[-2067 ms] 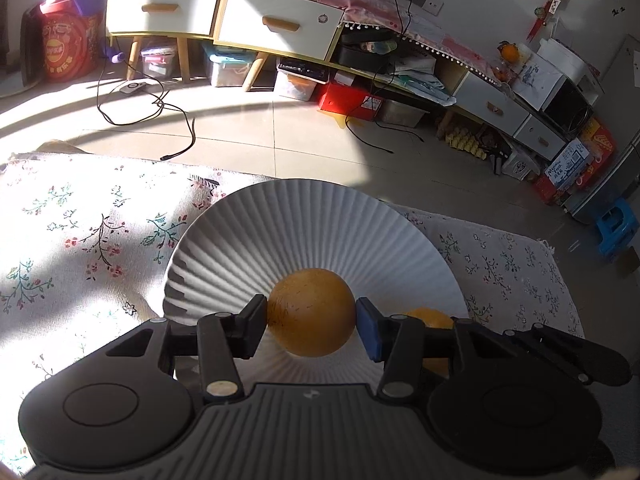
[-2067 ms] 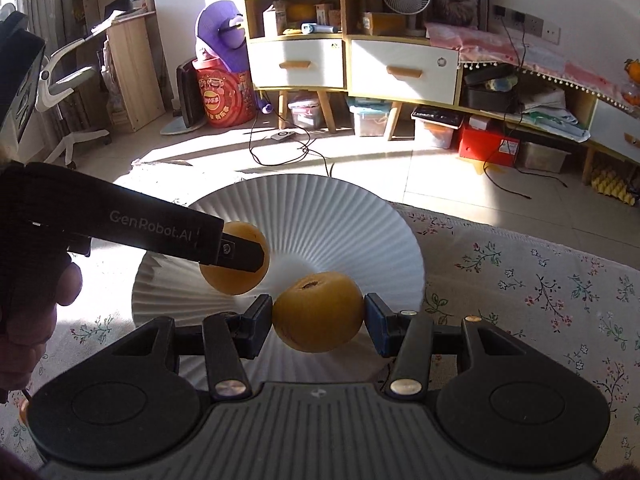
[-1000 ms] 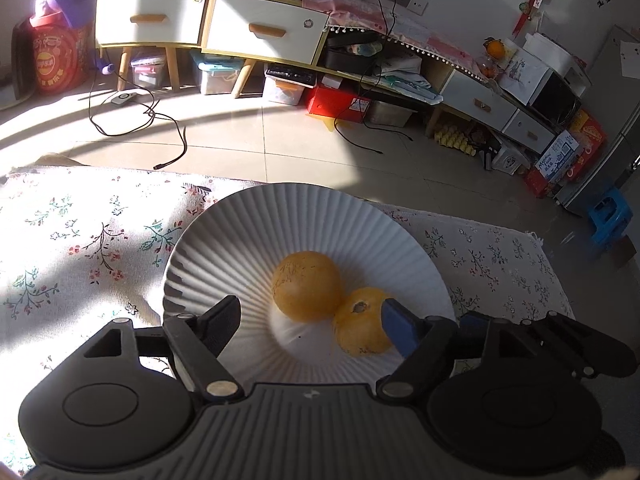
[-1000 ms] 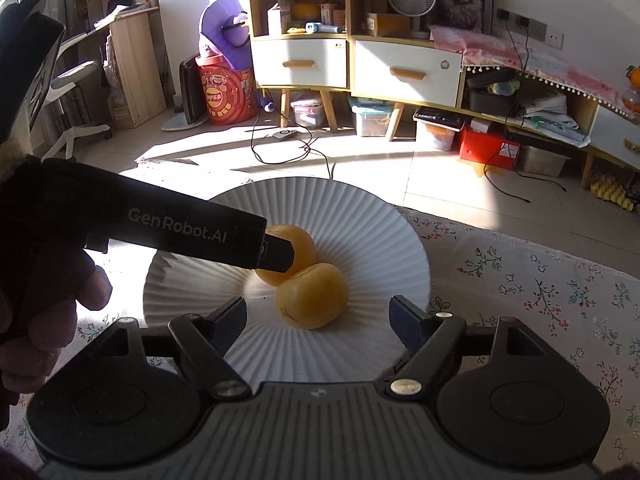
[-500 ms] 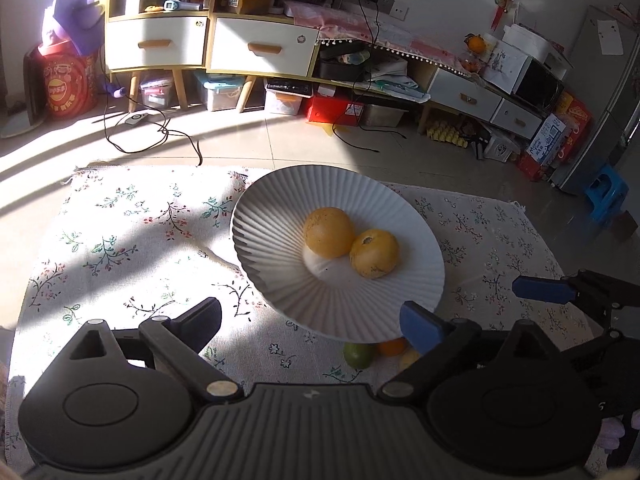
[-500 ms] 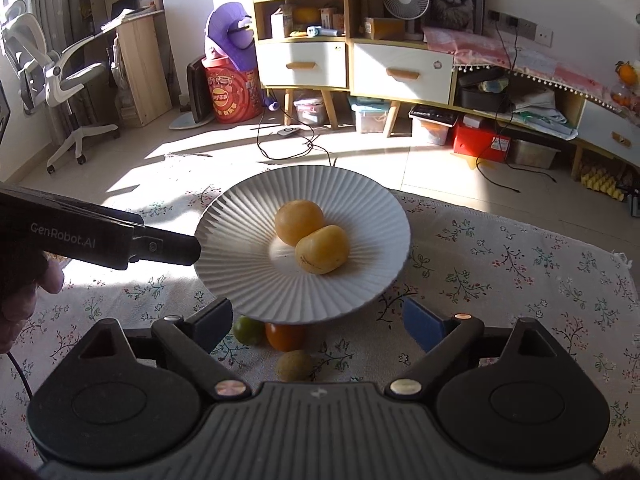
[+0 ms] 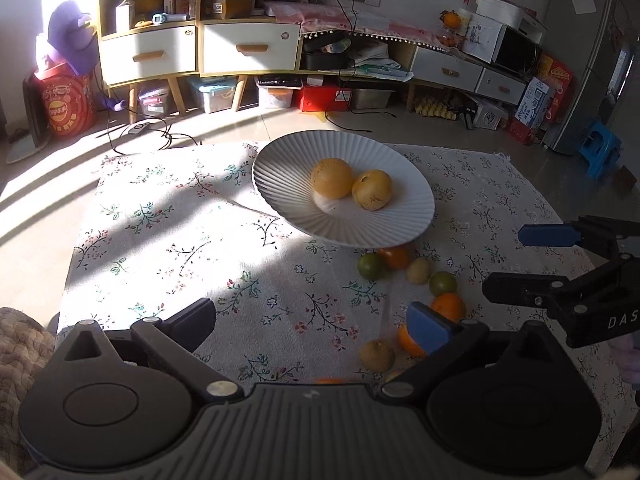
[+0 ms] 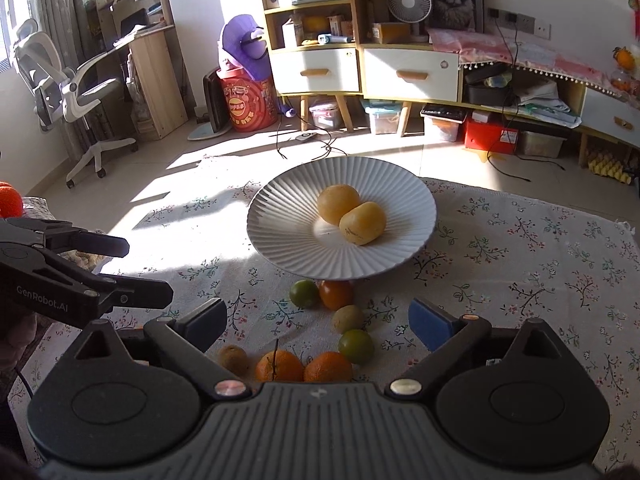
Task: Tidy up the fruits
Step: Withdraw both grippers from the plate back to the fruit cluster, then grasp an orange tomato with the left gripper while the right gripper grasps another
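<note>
Left gripper: jaws spread wide, nothing between them, held over the near part of the worktop, short of the plate. Right gripper: jaws likewise spread wide and empty, held on the near side of the plate, above the loose fruit; it also shows at the right edge of the left wrist view. Plate: white, ribbed, round, standing toward the far edge of the worktop, which is covered by a pale floral cloth. On the plate, near its middle: two yellow-orange round fruits, touching each other, one behind and to the left of the other. Loose fruit, all on the cloth on the near side of the plate: one green citrus and one red-orange fruit side by side, partly tucked under the plate's near rim; one kiwi just nearer than these; a second green citrus nearer again; two oranges side by side, farthest from the plate and partly hidden by the right gripper's body; a second kiwi just left of the oranges. Beyond the plate, on the floor against the wall: a low cabinet with white drawers.
</note>
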`<act>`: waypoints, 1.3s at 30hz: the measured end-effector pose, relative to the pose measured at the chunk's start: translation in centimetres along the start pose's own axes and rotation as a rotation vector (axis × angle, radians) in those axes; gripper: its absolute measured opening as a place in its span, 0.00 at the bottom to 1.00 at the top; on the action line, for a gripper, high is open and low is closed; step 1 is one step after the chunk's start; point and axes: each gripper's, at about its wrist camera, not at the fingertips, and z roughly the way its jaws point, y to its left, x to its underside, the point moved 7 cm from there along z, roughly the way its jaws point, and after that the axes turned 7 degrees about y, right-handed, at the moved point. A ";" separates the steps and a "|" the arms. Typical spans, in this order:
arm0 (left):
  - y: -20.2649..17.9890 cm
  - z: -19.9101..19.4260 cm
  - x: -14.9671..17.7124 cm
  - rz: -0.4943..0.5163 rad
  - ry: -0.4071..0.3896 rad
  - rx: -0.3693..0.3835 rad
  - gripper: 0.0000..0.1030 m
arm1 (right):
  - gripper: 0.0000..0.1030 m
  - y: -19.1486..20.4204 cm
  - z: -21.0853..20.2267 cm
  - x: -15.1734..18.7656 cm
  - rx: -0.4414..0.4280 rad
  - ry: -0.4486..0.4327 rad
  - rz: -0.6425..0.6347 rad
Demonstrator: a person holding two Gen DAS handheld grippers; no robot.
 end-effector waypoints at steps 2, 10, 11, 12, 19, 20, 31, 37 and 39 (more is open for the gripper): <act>0.1 -0.2 0.8 0.021 -0.008 -0.006 0.90 | 0.96 0.4 -0.1 0.4 -0.010 -0.009 0.000; 2.4 0.1 3.9 0.017 -0.026 -0.065 0.90 | 0.98 2.1 -0.4 2.1 -0.034 -0.044 -0.032; 2.5 0.0 4.2 0.026 -0.029 -0.074 0.90 | 0.98 2.4 -0.3 2.3 -0.033 -0.051 -0.039; 2.7 -0.1 4.3 0.032 -0.031 -0.079 0.90 | 0.98 2.6 -0.2 2.4 -0.037 -0.056 -0.043; 4.0 0.1 6.2 0.014 -0.024 -0.100 0.90 | 0.99 5.0 0.2 3.7 -0.048 -0.090 -0.108; 4.0 0.3 6.6 0.017 -0.012 -0.103 0.90 | 0.99 5.3 0.3 3.9 -0.044 -0.094 -0.124; 4.3 1.3 7.5 0.000 0.052 -0.079 0.79 | 0.85 9.0 1.9 5.5 -0.104 -0.056 -0.231; 4.0 1.8 7.9 -0.015 0.077 -0.037 0.66 | 0.69 10.2 2.5 6.0 -0.132 -0.027 -0.255; 3.8 1.8 7.9 -0.016 0.082 -0.021 0.63 | 0.66 10.6 2.7 6.0 -0.131 -0.021 -0.262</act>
